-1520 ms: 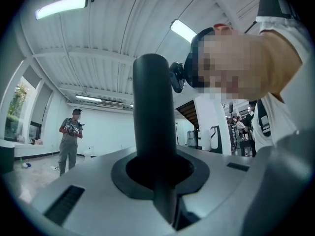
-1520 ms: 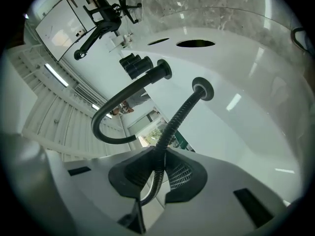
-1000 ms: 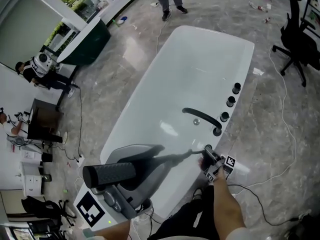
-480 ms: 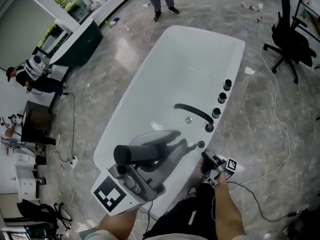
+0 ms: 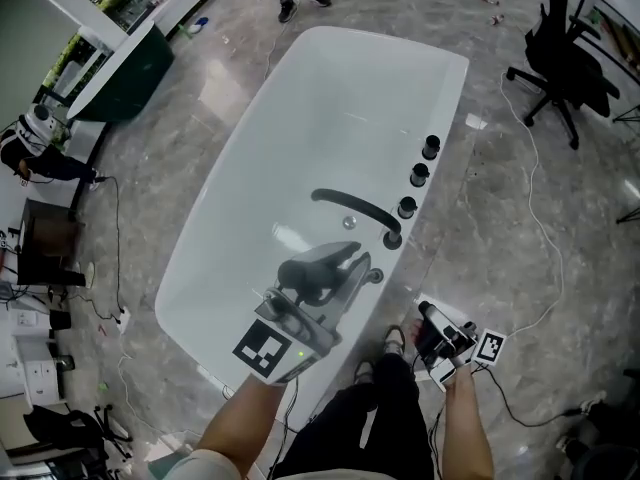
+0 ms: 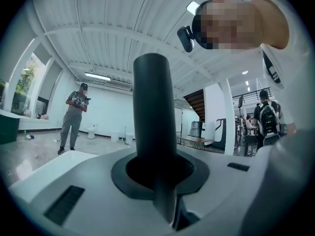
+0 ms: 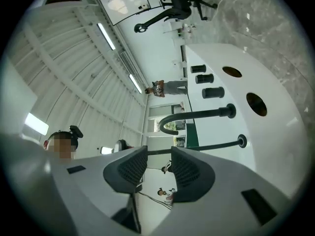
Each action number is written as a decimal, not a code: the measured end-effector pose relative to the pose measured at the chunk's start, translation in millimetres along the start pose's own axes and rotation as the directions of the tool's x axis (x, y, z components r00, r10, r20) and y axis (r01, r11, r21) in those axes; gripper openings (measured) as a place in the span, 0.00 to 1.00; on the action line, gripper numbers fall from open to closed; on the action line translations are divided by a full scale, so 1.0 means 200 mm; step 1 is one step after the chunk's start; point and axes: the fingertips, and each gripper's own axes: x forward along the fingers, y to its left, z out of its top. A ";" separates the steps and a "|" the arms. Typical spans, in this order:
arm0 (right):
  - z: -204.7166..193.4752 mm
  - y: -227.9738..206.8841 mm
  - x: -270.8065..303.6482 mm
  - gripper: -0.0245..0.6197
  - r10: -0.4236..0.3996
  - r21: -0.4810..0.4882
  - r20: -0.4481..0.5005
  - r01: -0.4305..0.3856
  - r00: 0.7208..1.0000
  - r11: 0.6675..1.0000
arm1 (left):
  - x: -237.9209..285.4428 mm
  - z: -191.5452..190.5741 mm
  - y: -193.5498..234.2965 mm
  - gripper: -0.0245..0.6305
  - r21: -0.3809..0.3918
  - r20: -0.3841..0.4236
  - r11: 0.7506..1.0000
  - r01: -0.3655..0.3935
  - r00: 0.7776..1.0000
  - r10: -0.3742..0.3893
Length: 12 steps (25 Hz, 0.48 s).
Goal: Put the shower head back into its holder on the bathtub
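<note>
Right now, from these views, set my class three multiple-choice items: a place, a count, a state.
1. The shower head is: A in its holder; B in the left gripper, over the bathtub; C on the floor.
2. Black knobs on the rim: A one; B three; C six.
3. The right gripper's jaws: A apart, empty; B gripping the hose; C gripping a knob.
Key: B, handle clamped between its jaws; B, three in a row; A, bare gap between pads.

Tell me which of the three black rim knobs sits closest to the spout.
The knob at the row's near end, beside the spout base; the other two sit farther along the rim.
</note>
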 end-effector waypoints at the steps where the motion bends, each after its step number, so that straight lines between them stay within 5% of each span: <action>1: 0.01 0.02 -0.01 0.27 0.003 -0.019 0.001 -0.003 1.000 1.000 | 0.02 -0.08 0.02 0.12 -0.004 -0.006 1.000 -0.017 1.000 0.017; 12: 0.04 -0.01 -0.05 0.27 0.023 -0.142 0.009 -0.021 1.000 0.990 | 0.16 -0.88 0.17 0.12 -0.021 -0.124 0.990 -0.142 0.983 0.139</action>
